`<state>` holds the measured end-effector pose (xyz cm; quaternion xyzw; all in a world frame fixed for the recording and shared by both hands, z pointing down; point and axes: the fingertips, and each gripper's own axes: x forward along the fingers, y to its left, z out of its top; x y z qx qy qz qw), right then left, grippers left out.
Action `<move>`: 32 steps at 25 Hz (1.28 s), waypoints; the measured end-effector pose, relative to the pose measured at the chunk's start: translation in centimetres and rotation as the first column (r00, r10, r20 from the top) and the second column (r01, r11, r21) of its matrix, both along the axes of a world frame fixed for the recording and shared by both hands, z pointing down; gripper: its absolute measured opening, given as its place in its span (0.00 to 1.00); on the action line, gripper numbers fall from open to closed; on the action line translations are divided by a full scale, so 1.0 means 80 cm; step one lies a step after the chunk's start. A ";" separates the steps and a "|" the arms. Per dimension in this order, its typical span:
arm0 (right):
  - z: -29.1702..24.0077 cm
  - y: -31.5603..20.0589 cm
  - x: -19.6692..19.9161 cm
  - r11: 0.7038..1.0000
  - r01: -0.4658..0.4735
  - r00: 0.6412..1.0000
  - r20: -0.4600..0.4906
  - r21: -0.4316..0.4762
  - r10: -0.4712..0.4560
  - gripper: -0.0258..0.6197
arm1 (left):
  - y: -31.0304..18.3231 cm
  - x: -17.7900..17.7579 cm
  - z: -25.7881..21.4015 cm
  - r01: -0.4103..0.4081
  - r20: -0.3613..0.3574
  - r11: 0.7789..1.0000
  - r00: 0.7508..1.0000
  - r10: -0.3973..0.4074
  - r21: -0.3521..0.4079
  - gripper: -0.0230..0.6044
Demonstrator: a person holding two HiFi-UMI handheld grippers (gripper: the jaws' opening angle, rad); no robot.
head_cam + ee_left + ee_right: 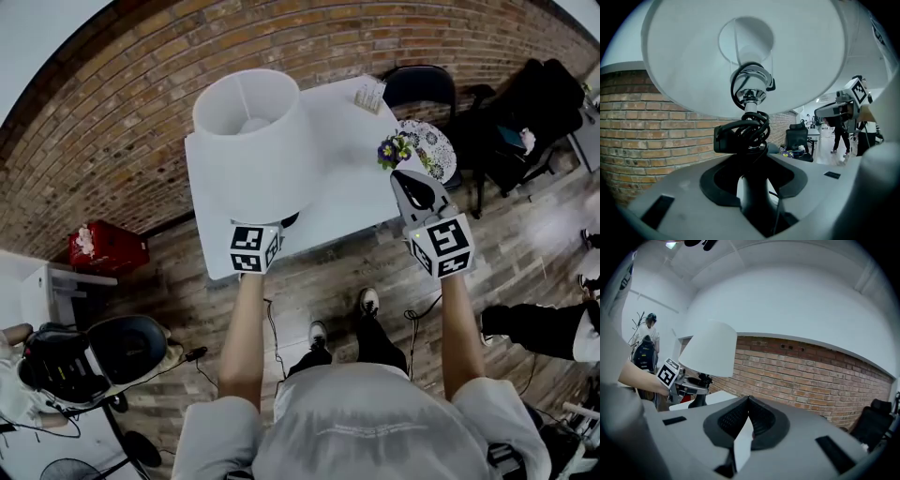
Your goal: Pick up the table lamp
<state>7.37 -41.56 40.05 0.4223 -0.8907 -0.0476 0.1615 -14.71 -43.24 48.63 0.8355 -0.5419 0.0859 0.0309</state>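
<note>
The table lamp has a wide white shade (253, 141) and a dark stem (757, 197) with a black cable (747, 131) coiled round it under the bulb socket. My left gripper (272, 230) is shut on that stem below the shade and holds the lamp upright over the near left part of the white table (347, 178). In the left gripper view the jaws (754, 187) close round the stem and the shade (693, 56) fills the top. My right gripper (412, 187) hangs to the right of the lamp, shut with nothing in it (748, 401). The right gripper view shows the shade (712, 350) at its left.
A patterned plate with flowers (427, 145) sits at the table's right end, a small box (368, 94) at the far edge. A black chair (419, 84) and dark bags (534, 112) stand beyond. A red box (108, 248) lies on the floor left. Another person's legs (539, 328) show right.
</note>
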 end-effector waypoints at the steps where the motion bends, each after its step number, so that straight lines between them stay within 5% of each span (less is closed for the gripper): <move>1: -0.005 0.008 -0.005 1.000 0.005 1.000 -0.004 0.008 -0.005 0.06 | 0.012 -0.006 -0.006 0.002 0.003 1.000 1.000 -0.002 -0.001 0.29; 32: -0.054 0.143 -0.087 0.996 0.012 0.999 -0.031 0.092 -0.009 0.06 | 0.226 -0.110 -0.117 0.053 -0.008 0.995 0.999 -0.052 0.083 0.29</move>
